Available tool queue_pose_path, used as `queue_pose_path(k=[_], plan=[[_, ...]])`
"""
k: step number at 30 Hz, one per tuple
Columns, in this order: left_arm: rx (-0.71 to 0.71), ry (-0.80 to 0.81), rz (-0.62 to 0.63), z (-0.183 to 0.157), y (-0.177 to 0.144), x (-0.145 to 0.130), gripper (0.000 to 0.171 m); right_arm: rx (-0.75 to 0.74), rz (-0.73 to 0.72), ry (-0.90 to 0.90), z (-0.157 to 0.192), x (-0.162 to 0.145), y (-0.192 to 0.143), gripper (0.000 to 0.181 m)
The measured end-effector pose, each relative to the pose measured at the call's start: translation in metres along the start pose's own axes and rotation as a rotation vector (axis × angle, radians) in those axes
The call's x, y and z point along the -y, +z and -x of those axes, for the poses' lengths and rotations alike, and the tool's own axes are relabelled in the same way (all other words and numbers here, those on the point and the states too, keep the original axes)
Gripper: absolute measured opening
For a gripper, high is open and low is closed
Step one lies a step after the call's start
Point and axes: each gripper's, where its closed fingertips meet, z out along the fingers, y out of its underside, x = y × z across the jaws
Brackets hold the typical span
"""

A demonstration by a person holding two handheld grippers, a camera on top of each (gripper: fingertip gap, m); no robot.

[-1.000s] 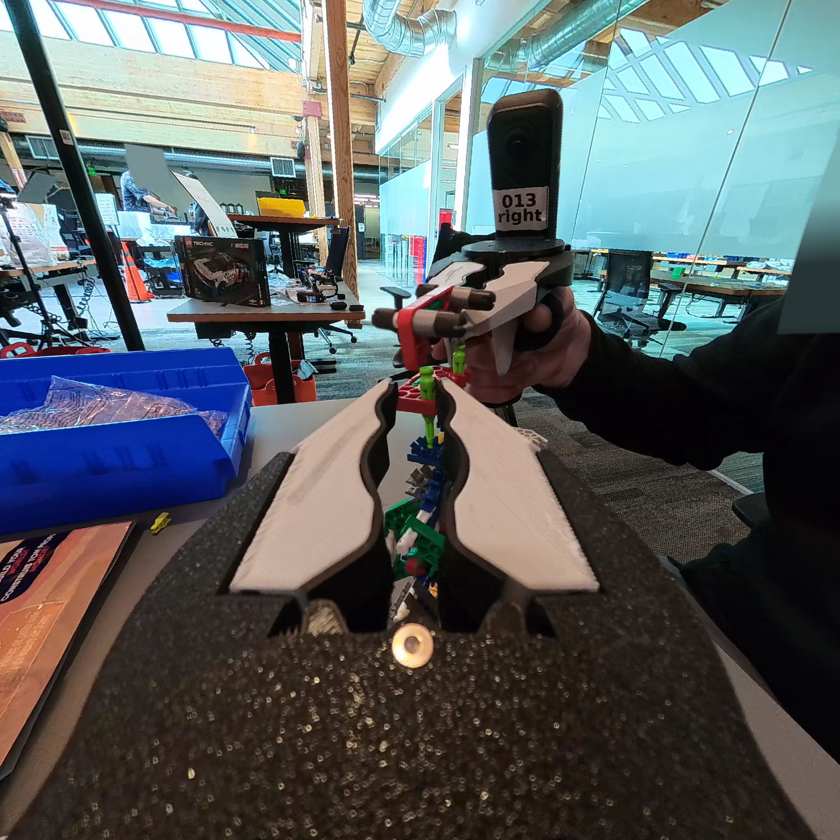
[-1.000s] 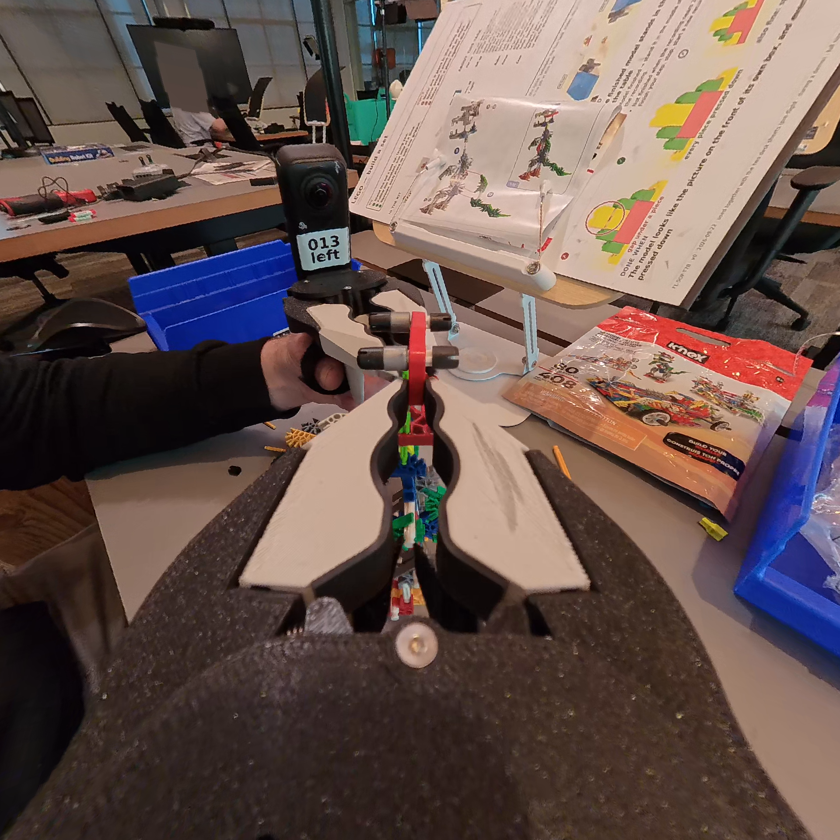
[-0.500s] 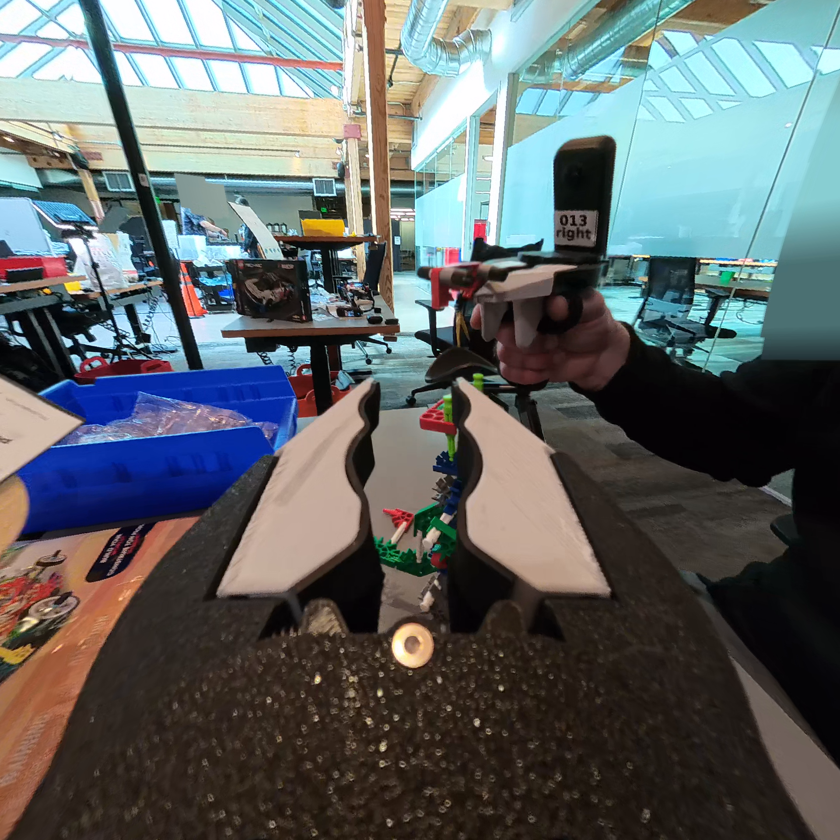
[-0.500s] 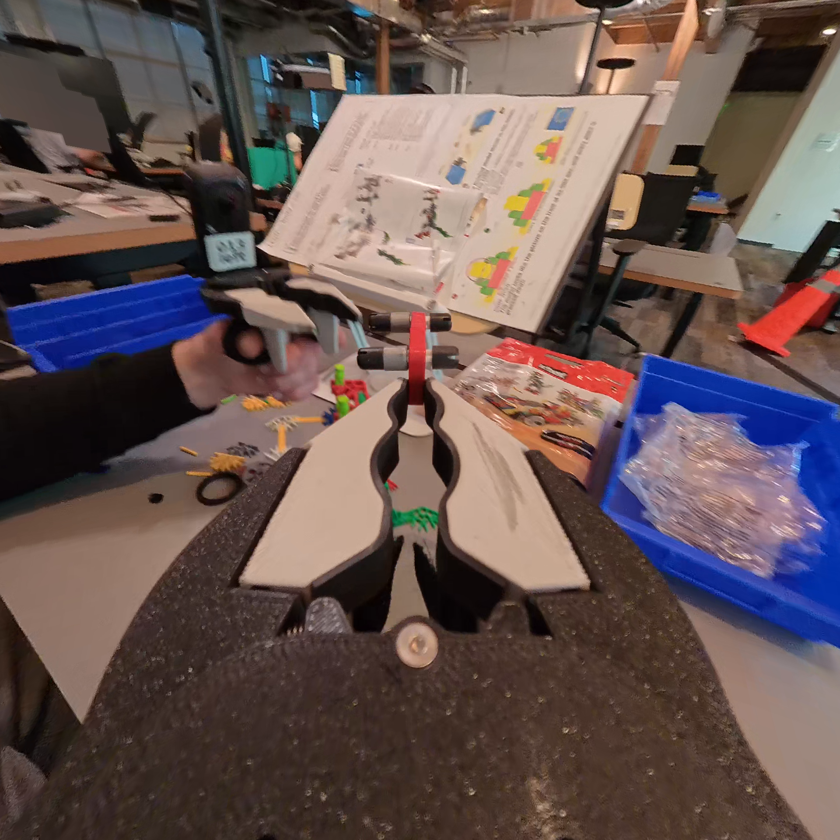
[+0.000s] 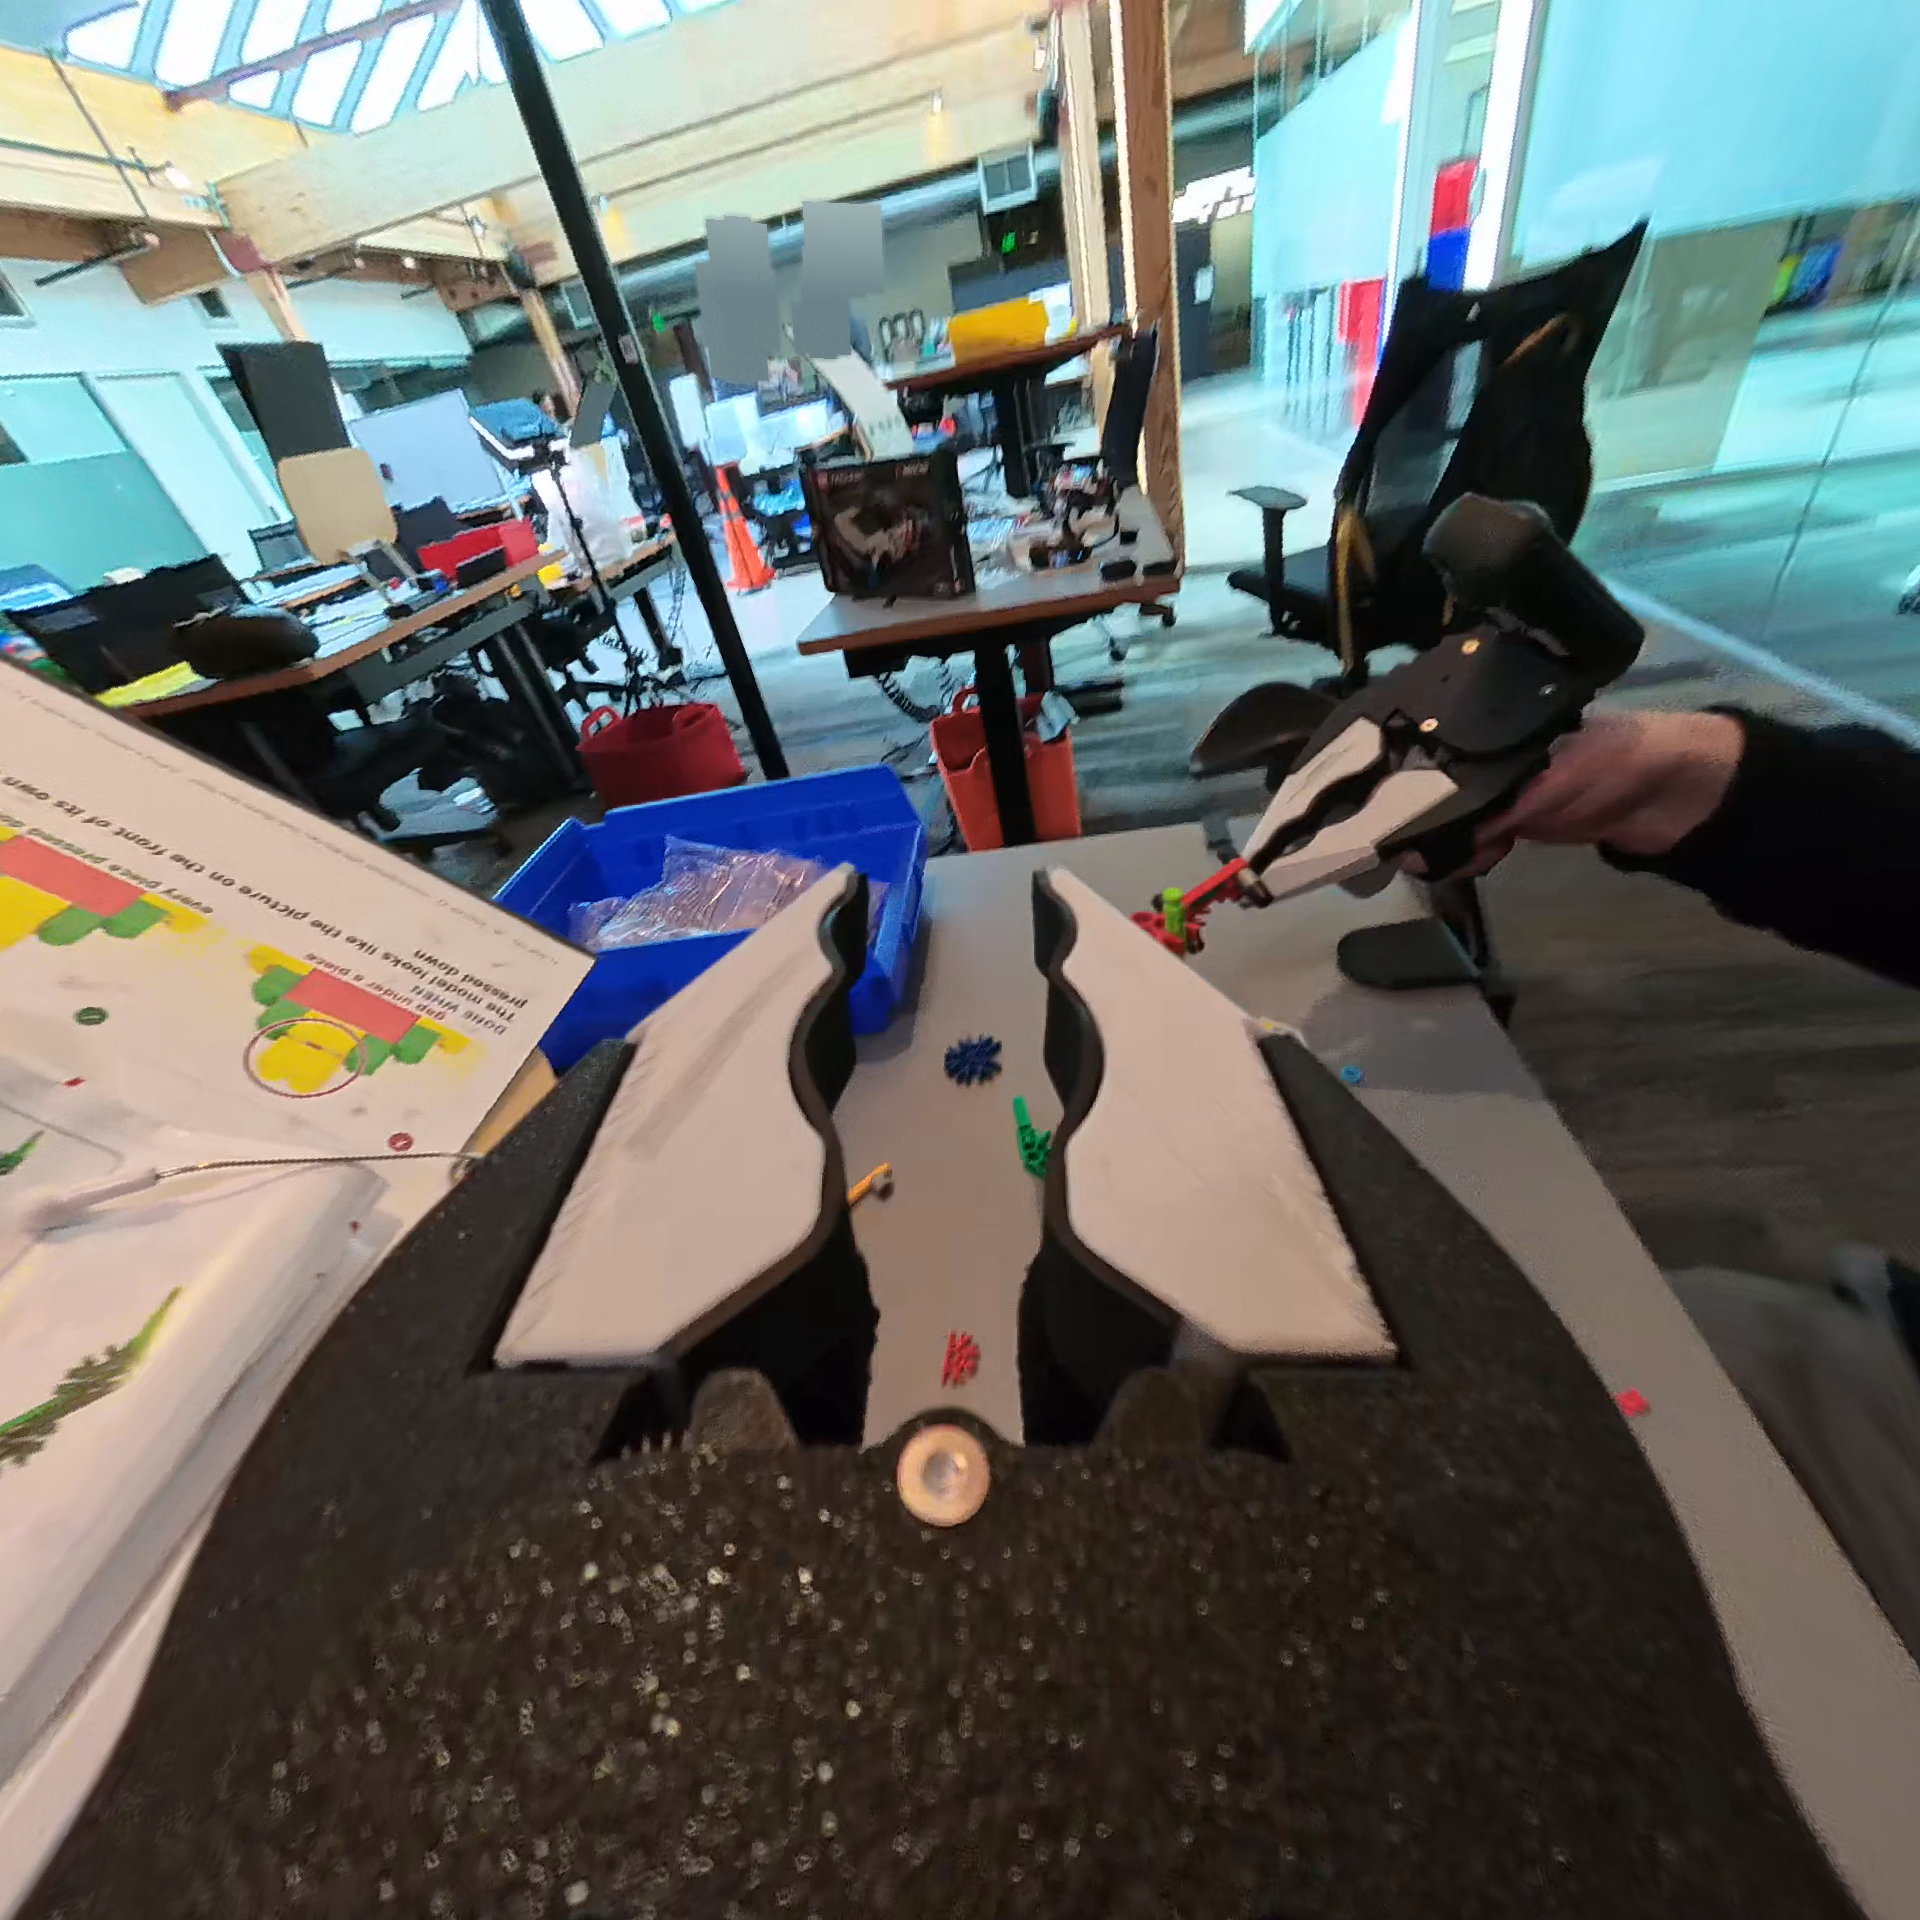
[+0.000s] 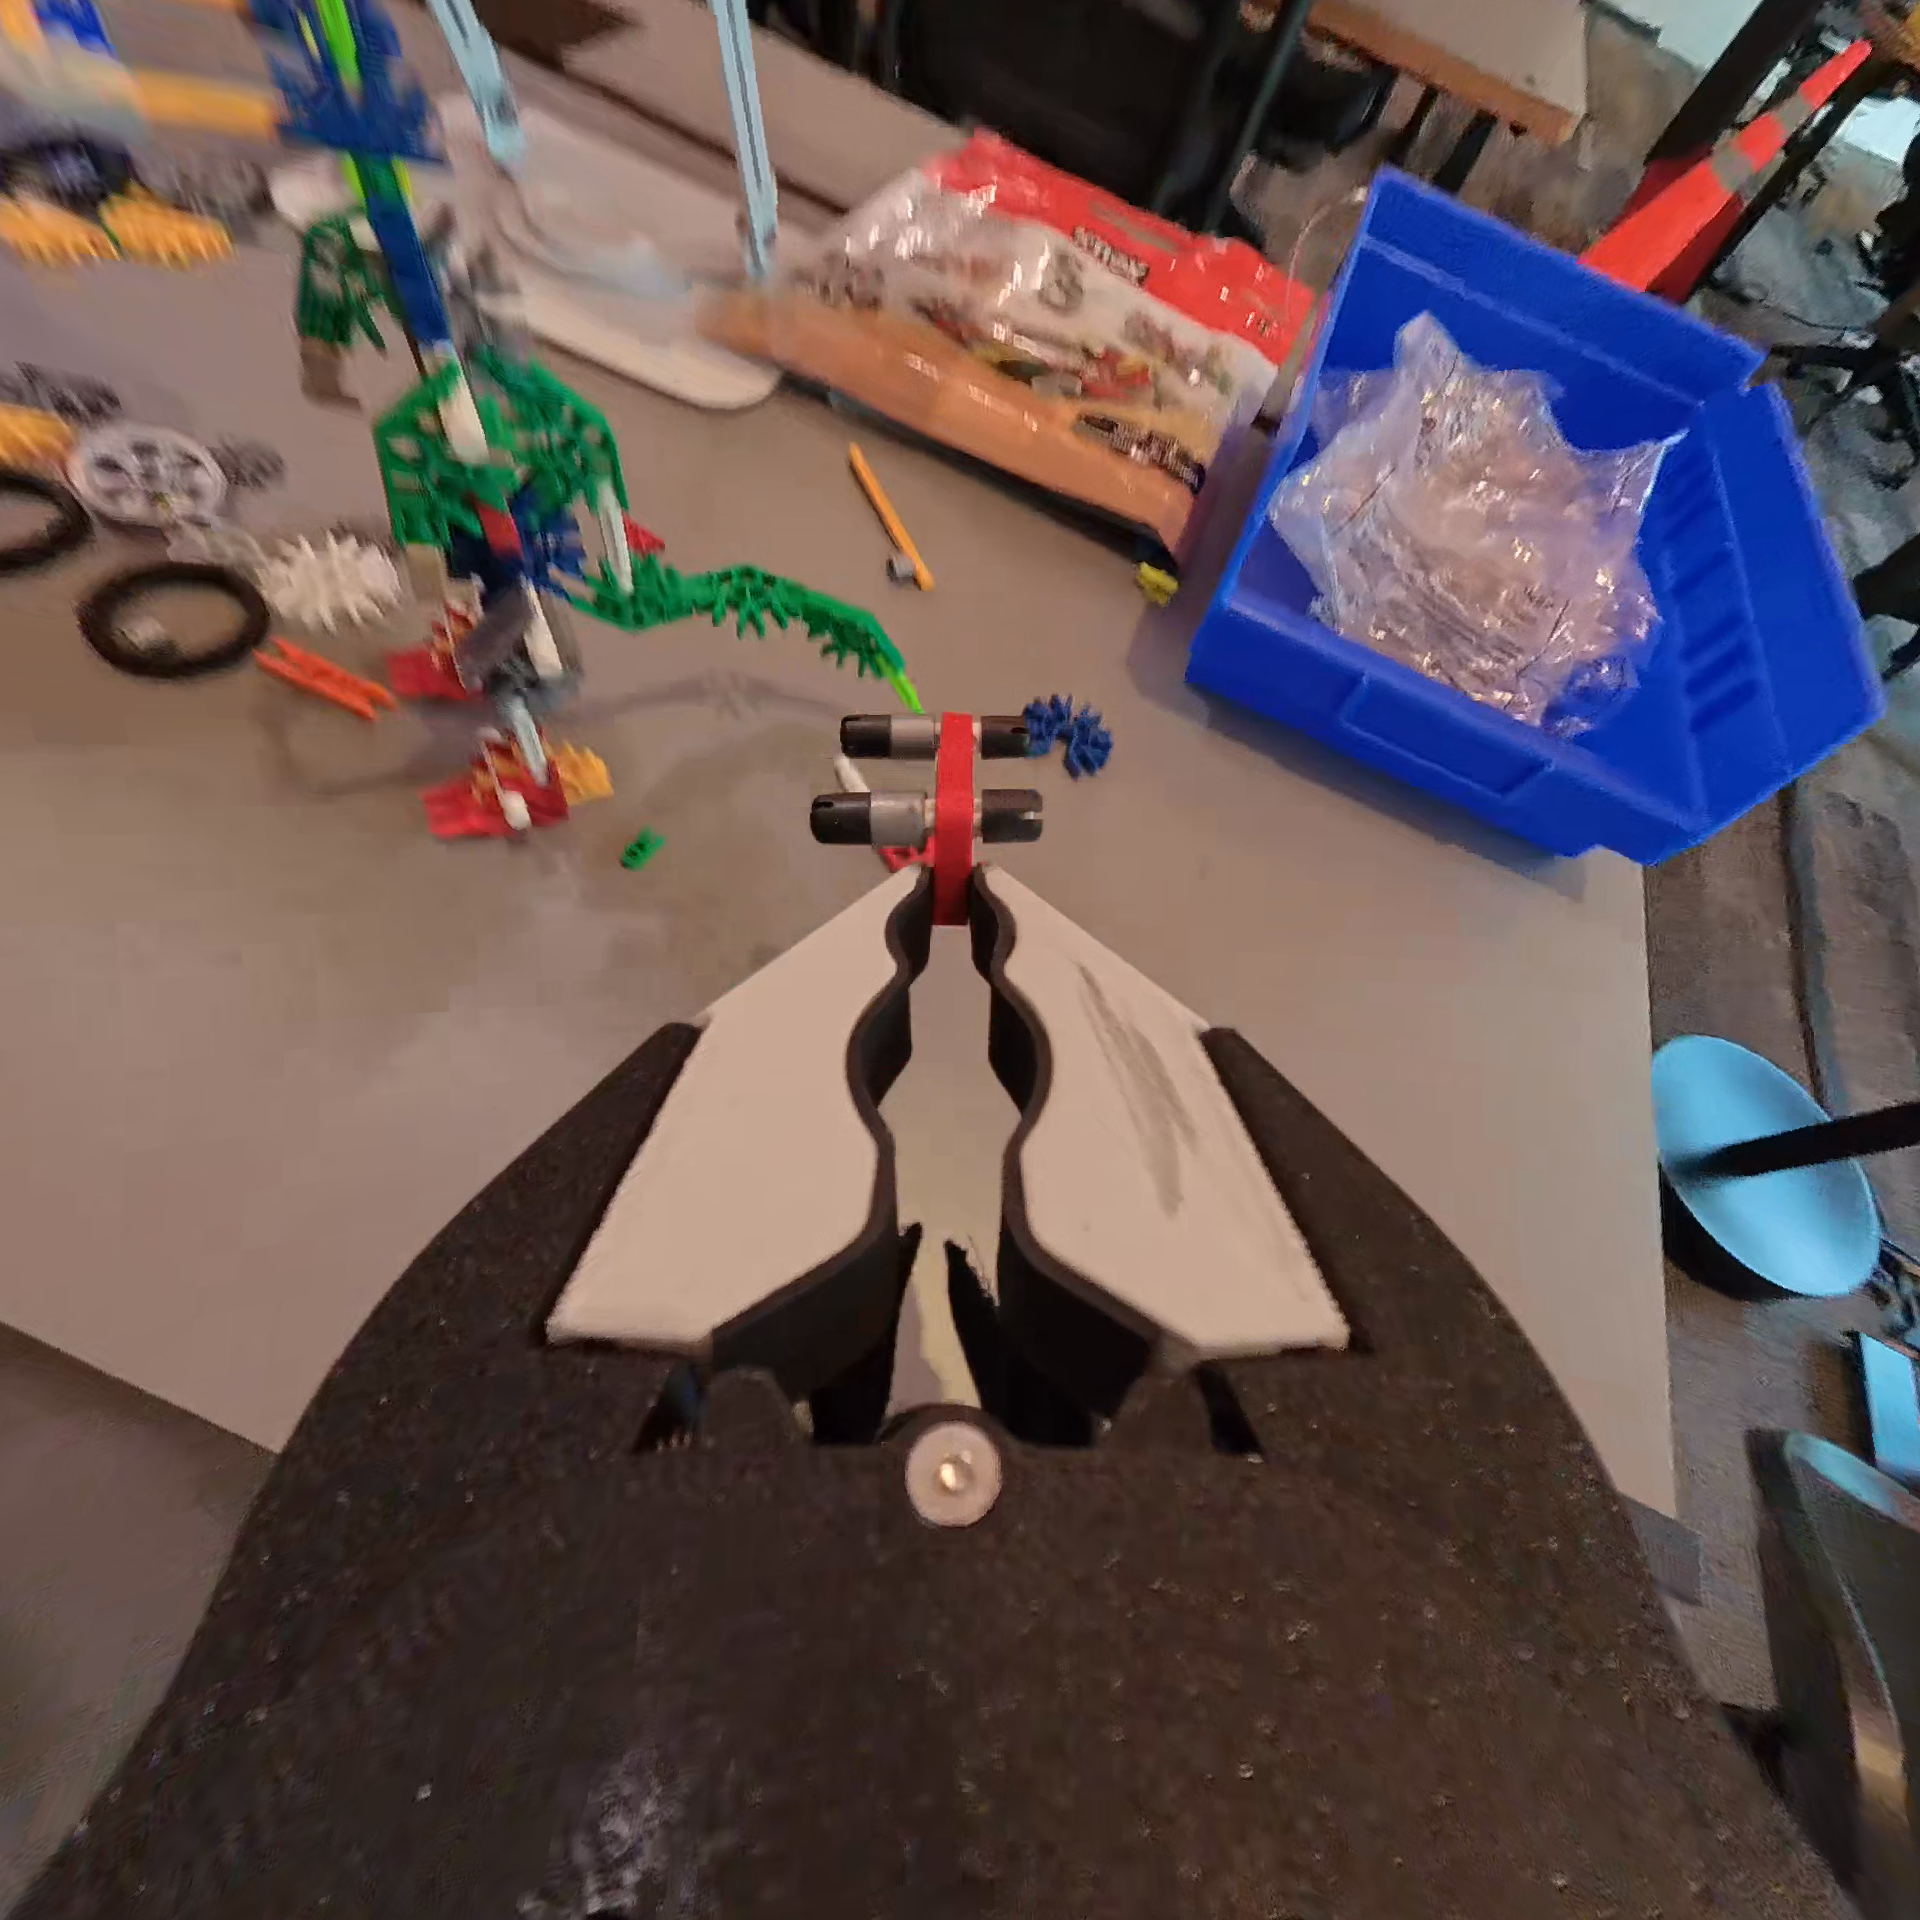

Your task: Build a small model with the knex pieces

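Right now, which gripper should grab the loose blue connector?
Left. The left gripper is open, empty, the blue connector framed between its fingers; the right gripper is shut on a red piece.

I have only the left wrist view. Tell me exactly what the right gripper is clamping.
Observer: The right gripper is shut on a red connector carrying two grey-and-black pegs crosswise.
Operator: Locate the built model; it's outside my view.
Observer: The green and blue model stands on the grey table, left of the connector, not touching it.
Operator: Report what lies beside it.
Observer: A black ring lies on the table to its left.
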Motion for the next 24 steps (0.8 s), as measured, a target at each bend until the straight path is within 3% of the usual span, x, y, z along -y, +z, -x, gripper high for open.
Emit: queue_pose_path(k=[5,14,19,24], plan=[[0.039,0.085,0.184,0.006,-0.001,-0.004,0.03,0.018,0.091,-0.03,0.006,-0.026,0.016,0.005],[0.102,0.174,0.373,0.008,-0.024,-0.007,0.031,0.097,0.144,0.008,0.018,-0.05,0.031,0.005],[0.138,0.229,0.524,0.009,-0.052,-0.027,0.033,0.122,0.116,0.027,0.018,-0.051,0.032,0.005],[0.196,0.223,0.617,0.02,-0.098,-0.046,0.033,0.097,0.03,0.034,0.012,-0.034,0.021,0.011]])
